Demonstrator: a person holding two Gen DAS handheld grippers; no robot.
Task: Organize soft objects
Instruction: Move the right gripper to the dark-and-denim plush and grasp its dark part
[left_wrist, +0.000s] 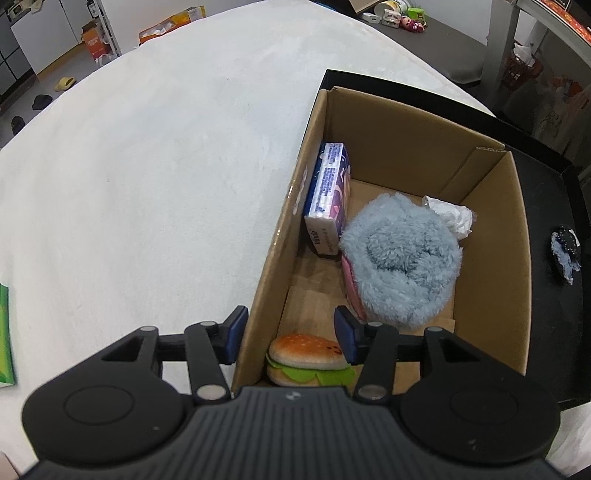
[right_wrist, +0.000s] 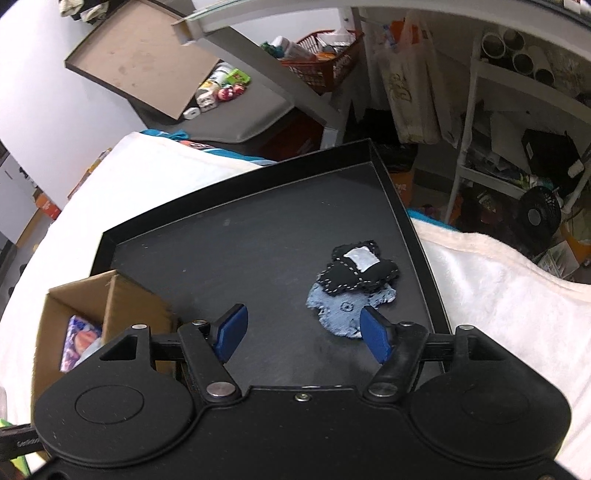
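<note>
A cardboard box (left_wrist: 487, 236) stands in a black tray (left_wrist: 546, 206). In it lie a fluffy blue plush (left_wrist: 402, 254), a tissue pack (left_wrist: 328, 192), crumpled white paper (left_wrist: 452, 216) and a plush burger (left_wrist: 308, 360). My left gripper (left_wrist: 291, 338) is open and empty, straddling the box's near left wall above the burger. In the right wrist view a black-and-blue stitched fabric toy (right_wrist: 354, 284) lies on the tray (right_wrist: 240, 251). My right gripper (right_wrist: 303, 334) is open and empty, just short of the toy. The box (right_wrist: 110, 306) shows at its left.
A white fluffy blanket (left_wrist: 147, 166) covers the surface around the tray. A green item (left_wrist: 5, 336) lies at the far left edge. Shelves, an orange basket (right_wrist: 321, 70) and clutter stand beyond the tray.
</note>
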